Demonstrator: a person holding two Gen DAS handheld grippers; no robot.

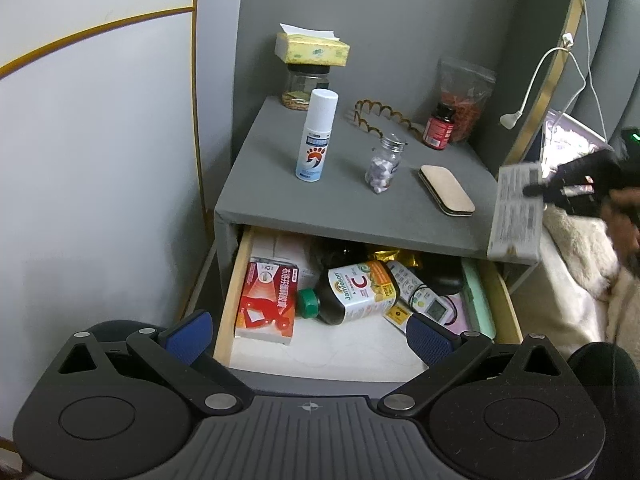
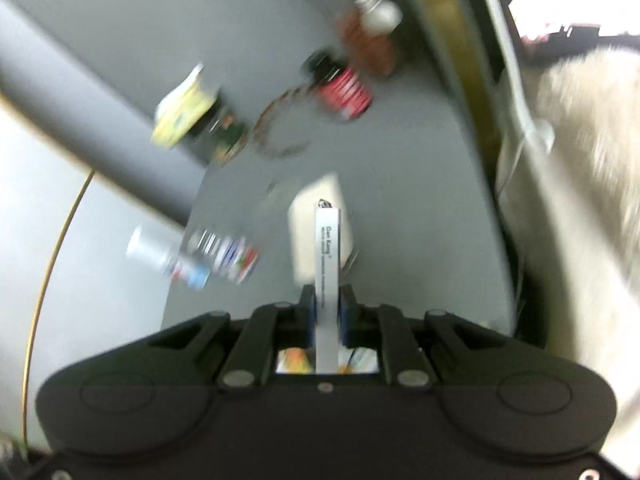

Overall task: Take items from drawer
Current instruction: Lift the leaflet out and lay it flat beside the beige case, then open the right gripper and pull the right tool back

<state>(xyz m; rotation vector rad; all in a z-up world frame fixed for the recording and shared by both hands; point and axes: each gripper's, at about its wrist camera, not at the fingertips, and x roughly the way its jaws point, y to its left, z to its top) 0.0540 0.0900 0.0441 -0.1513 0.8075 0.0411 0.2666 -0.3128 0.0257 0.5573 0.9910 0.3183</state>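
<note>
The nightstand's drawer [image 1: 234, 288] stands pulled out. Inside it lie a red medicine box [image 1: 266, 300], a dark Jamieson vitamin C bottle [image 1: 356, 290] on its side, a small white device with a screen [image 1: 424, 300], gold foil and a mint green case [image 1: 478, 304]. My left gripper [image 1: 308, 336] hovers open over the drawer's front edge, its blue pads [image 1: 188, 336] wide apart and nothing between them. My right gripper [image 1: 538, 192] is at the right, above the nightstand's corner, shut on a flat white printed box [image 1: 516, 216]. In the right wrist view that box [image 2: 327, 248] stands edge-on between the right gripper [image 2: 326, 300] pads.
On the grey nightstand top [image 1: 360, 200] stand a white spray bottle [image 1: 316, 136], a pill jar [image 1: 384, 164], a beige case [image 1: 446, 190], a red bottle [image 1: 439, 126] and a tissue box [image 1: 312, 48] on a jar. A white cable plug [image 1: 512, 118] hangs at the right. A furry blanket [image 1: 576, 248] lies beside it.
</note>
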